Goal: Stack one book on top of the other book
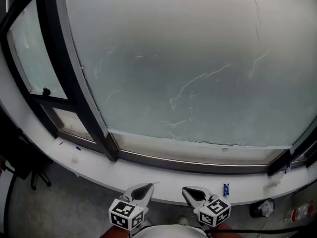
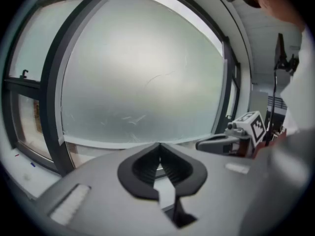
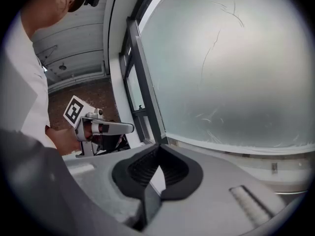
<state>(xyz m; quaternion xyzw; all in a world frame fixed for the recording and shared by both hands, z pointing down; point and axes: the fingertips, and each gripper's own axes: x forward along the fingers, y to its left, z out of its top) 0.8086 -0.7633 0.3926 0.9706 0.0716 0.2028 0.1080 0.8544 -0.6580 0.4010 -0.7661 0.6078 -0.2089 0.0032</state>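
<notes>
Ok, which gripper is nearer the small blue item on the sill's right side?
Right. The right gripper is just left of the blue item; the left gripper lies farther left.

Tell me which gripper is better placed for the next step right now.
Neither, as far as I can see. The left gripper and right gripper are both shut and empty, side by side, facing the frosted window. No book shows in any view, so neither has an edge.
</notes>
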